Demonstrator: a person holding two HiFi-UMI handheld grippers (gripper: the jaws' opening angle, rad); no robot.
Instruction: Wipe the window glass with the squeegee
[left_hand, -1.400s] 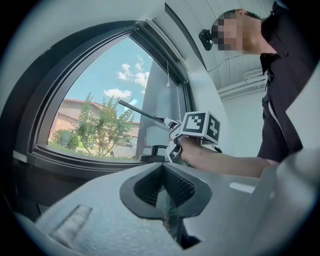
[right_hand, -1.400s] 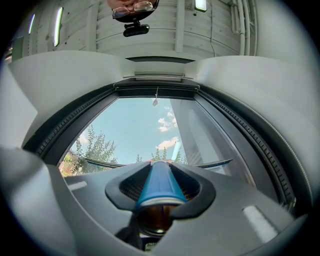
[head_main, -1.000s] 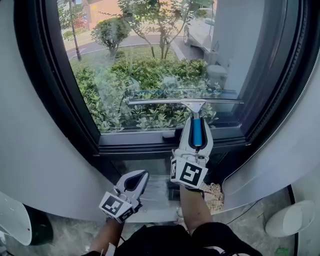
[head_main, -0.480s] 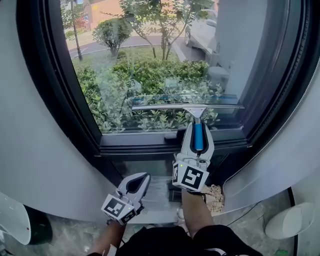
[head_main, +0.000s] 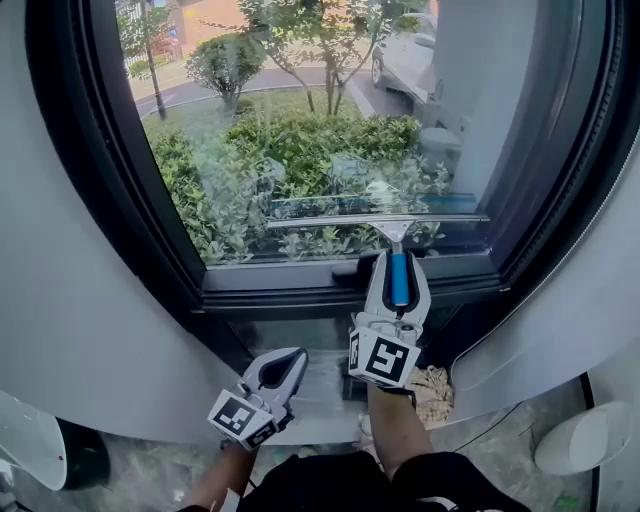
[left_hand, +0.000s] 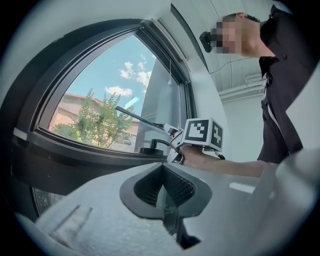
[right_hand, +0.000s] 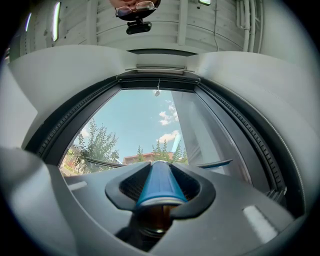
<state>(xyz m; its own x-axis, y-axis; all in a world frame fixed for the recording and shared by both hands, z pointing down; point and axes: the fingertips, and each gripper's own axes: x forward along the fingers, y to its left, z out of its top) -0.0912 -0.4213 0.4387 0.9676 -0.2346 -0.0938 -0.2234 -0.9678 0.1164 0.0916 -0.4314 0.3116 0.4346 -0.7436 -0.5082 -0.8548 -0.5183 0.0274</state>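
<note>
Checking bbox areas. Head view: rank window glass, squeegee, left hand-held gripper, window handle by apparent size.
1. window glass, largest by far.
2. squeegee, widest span, though thin.
3. left hand-held gripper, close to the squeegee in area and nearer the camera, so 2 versus 3 is unsure.
4. window handle, smallest.

Ahead of the right claw (head_main: 393, 258) the window glass (head_main: 300, 120) stands wide and bare, open to either side up to the dark frame (head_main: 280, 287). The squeegee (head_main: 330, 222) it clamps leaves only a narrow strip above the bottom rail. A window handle (head_main: 350, 268) juts out just left of this claw. The left claw (head_main: 284, 361) hangs lower left, well apart, near the curved wall (head_main: 80, 320).
</note>
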